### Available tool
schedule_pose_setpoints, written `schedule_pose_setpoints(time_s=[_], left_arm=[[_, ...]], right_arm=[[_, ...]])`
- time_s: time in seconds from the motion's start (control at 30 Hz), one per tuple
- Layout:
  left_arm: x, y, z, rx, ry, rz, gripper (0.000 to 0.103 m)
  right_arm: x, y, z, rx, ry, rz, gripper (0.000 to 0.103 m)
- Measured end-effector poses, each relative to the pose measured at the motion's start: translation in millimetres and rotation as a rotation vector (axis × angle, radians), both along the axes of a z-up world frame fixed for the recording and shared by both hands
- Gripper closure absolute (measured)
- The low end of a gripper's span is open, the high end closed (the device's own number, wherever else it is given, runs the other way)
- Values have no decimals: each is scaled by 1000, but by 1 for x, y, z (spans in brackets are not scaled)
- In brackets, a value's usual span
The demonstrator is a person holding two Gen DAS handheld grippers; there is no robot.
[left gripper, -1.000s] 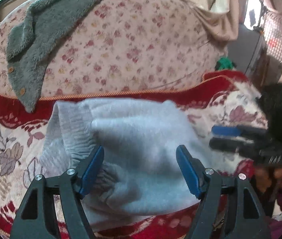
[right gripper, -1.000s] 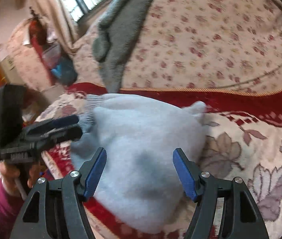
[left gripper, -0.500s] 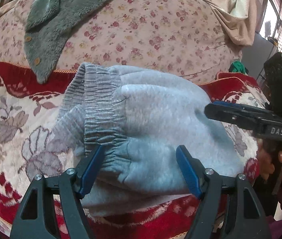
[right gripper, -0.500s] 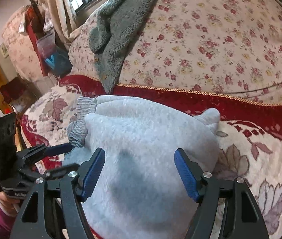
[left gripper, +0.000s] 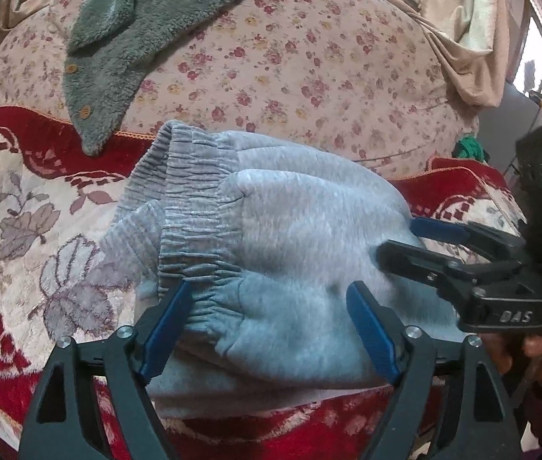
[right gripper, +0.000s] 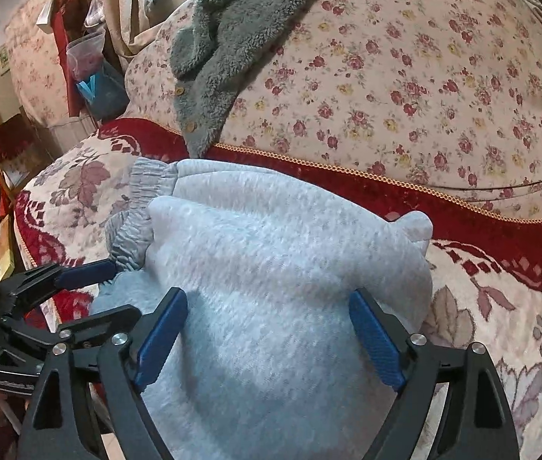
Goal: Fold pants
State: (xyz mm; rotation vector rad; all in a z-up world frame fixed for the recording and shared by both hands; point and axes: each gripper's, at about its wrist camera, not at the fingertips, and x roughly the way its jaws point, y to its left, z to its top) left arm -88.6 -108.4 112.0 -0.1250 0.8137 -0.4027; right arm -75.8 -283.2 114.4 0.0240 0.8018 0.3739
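Observation:
Grey fleece pants lie bundled on the red floral blanket, the gathered waistband at the left. My left gripper straddles the bundle's near edge with its jaws opening. The blue pads stand beside the cloth without pinching it. My right gripper hovers over the right half of the pants, its jaws also opening with cloth between them. Each gripper also shows in the other wrist's view: right gripper, left gripper.
Behind the pants rises a big floral quilt with a green-grey fleece garment draped over it. A person's hand holds the right gripper. Furniture and a window stand beyond the bed's left end.
Both views have swung and tipped downward, bringing the pants closer and sharper on the blanket. Both pairs of fingers stand a little wider apart than before.

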Motion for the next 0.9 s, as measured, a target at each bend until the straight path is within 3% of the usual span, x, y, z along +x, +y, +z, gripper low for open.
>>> schedule_pose_setpoints(time_s=[0.4,0.63,0.8,0.9], left_arm=[[-5,2,19,49,-22,122,14],[-12,-5,28,105,-57,156,14],[-12,-1,28,99,-50,162,14],[-8,15,24,15,-19,152,4]], right_arm=[[-20,-37,10,67,32,-69,12],[-31,-37,17,47,-2,-80,10],[-29,-57,2,168,75,-76,7],[-26,-72,-13,258,138,-87,2]])
